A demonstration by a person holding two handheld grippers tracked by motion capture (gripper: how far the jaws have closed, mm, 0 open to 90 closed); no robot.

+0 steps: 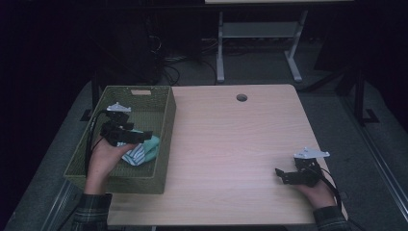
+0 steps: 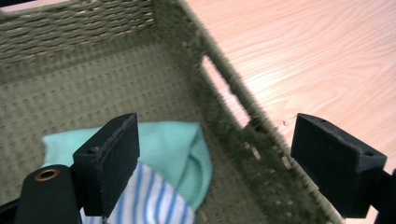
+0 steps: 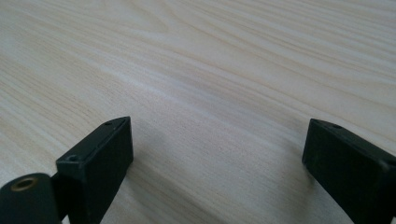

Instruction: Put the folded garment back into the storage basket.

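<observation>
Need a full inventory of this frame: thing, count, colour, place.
Woven basket: 1, olive green, left end of the table.
Mint cloth: 1, mint green, on the basket floor.
Striped cloth: 1, white with blue stripes, lying partly on the mint cloth.
Table: 1, light wood, round hole near its far edge.
Table frame: 1, grey, on the floor beyond.
Left gripper: 1, black, jaws open over the basket.
Right gripper: 1, black, jaws open over bare tabletop.

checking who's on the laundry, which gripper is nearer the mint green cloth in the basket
Left. The left gripper hangs open right above the mint green cloth inside the basket. The right gripper rests far across the table, near its right front corner.
</observation>
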